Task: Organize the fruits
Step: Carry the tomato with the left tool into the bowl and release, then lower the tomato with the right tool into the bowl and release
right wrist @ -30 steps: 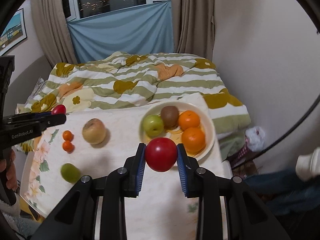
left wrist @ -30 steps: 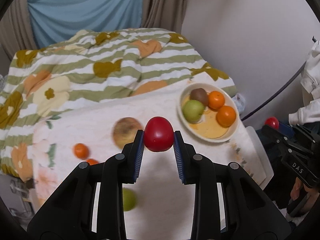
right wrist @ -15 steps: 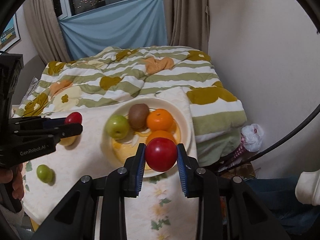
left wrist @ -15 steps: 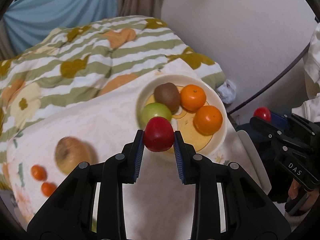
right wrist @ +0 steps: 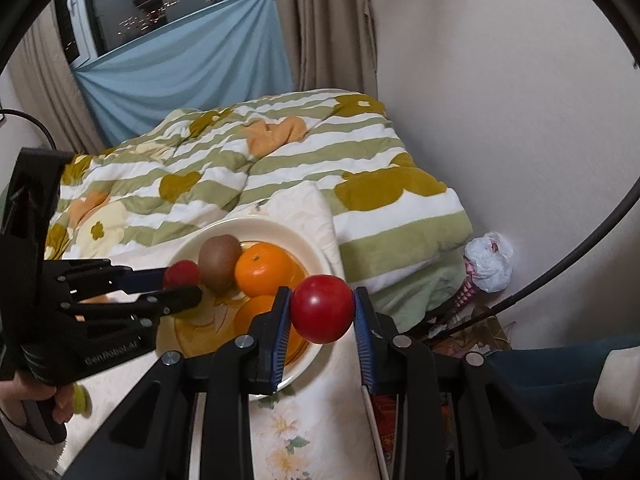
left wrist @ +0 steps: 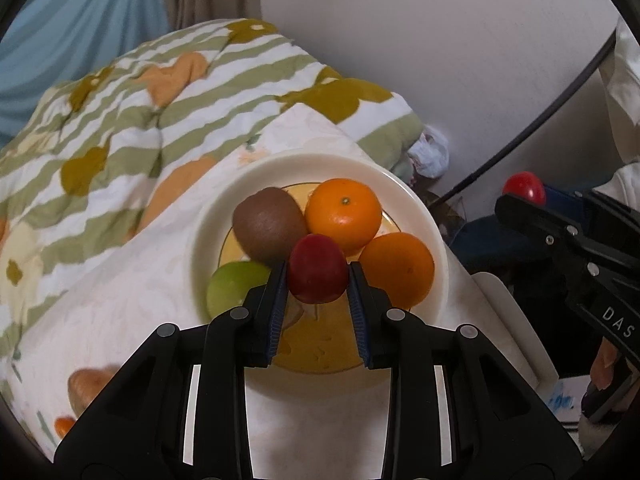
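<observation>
My left gripper (left wrist: 318, 280) is shut on a dark red fruit (left wrist: 317, 268) and holds it over the cream plate (left wrist: 416, 204). The plate holds a kiwi (left wrist: 268, 224), two oranges (left wrist: 344, 214) (left wrist: 400, 274) and a green apple (left wrist: 232, 288). My right gripper (right wrist: 322, 310) is shut on a bright red fruit (right wrist: 323, 307), held to the right of the plate (right wrist: 316, 248), over its right rim. The left gripper with its fruit also shows in the right wrist view (right wrist: 182, 280), over the plate's left side.
The plate sits on a floral cloth (left wrist: 140, 264) beside a striped quilt (right wrist: 280, 160). A brownish apple (left wrist: 86, 384) and a small orange (left wrist: 64, 426) lie at the cloth's left. A white wall (right wrist: 500, 100) and a black hoop (right wrist: 560, 272) stand to the right.
Both grippers moved right toward the plate with their red fruits. The left one now hangs over the plate's middle; the right one has passed toward its right rim.
</observation>
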